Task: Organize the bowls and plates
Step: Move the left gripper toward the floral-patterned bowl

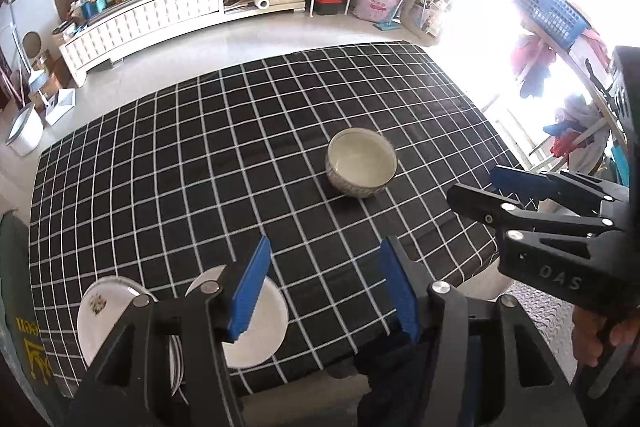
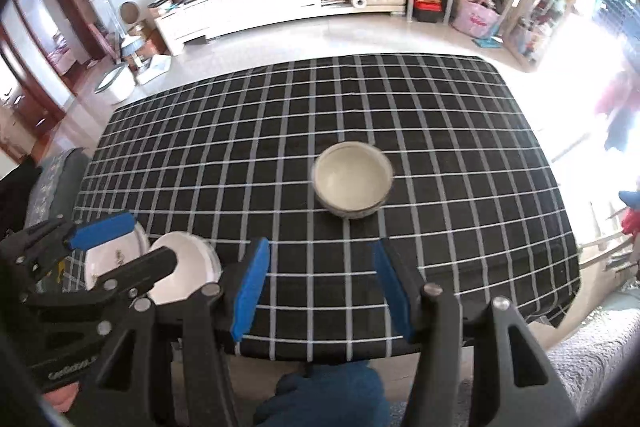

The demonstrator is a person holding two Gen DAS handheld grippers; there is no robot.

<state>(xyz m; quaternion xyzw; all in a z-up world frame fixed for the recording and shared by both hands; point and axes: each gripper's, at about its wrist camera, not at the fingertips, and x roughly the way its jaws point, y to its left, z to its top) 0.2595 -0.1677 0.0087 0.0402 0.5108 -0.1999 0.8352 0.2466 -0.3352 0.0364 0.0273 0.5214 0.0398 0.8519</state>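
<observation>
Fingers: your left gripper (image 1: 324, 291) and right gripper (image 2: 320, 291) both stand released, nothing between the pads.
Bowls: the nested bowls (image 2: 353, 179) sit mid-worktop (image 2: 460, 147), toward its right edge.
Plates: two plates (image 1: 256, 315) lie at the near left corner, the floral plate (image 1: 100, 311) outermost.
Advice: straddle one rim squarely before you clench; slanted pads will likely slip on glaze.

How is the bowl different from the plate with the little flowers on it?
The bowl is deep with tall sides and plain inside; the flowered plate is flat and has a small flower print. The bowl sits alone mid-table, while the flowered plate lies at the near left edge beside a plain white plate. Both are round, whitish and empty.
</observation>
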